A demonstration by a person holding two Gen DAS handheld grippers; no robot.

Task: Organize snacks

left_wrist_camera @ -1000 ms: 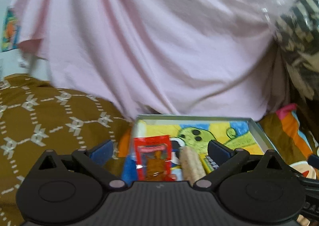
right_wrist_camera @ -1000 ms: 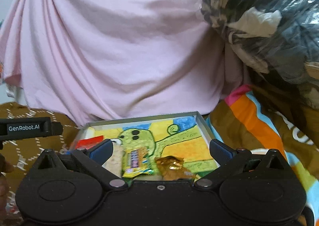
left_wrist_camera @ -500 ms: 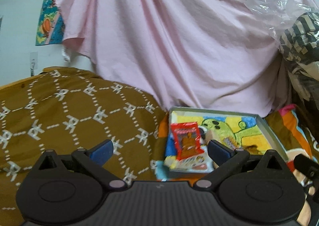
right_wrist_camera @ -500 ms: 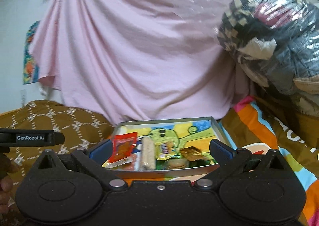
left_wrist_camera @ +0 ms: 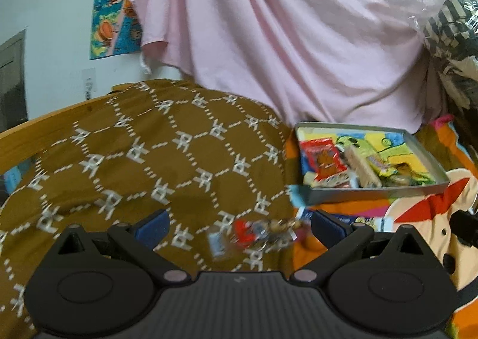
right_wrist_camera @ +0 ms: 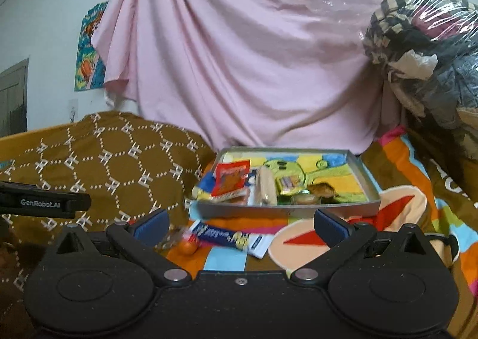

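A grey tray [left_wrist_camera: 373, 188] [right_wrist_camera: 286, 210] with a colourful cartoon lining sits on the bed and holds a red packet [left_wrist_camera: 321, 156] [right_wrist_camera: 231, 179], a beige bar [left_wrist_camera: 363, 165] [right_wrist_camera: 266, 185], a yellow-green packet [right_wrist_camera: 288, 183] and a brown wrapped sweet [right_wrist_camera: 324, 189]. Loose snacks lie on the bed in front of the tray: a blurred clear packet [left_wrist_camera: 257, 233], a blue-and-white wrapper [right_wrist_camera: 230, 237] and an orange sweet [right_wrist_camera: 188, 247]. My left gripper [left_wrist_camera: 239, 224] is open and empty above the clear packet. My right gripper [right_wrist_camera: 240, 224] is open and empty over the blue wrapper.
A brown patterned blanket [left_wrist_camera: 134, 159] covers the left of the bed, a bright cartoon blanket [right_wrist_camera: 403, 219] the right. A pink sheet [right_wrist_camera: 254, 55] hangs behind the tray. A plastic-wrapped bundle [right_wrist_camera: 424, 49] stands at the right. The left gripper's body [right_wrist_camera: 44, 203] shows in the right wrist view.
Both grippers have pulled back from the tray, which now looks smaller and farther off. Loose snacks in front of the tray have come into view. Both stay open.
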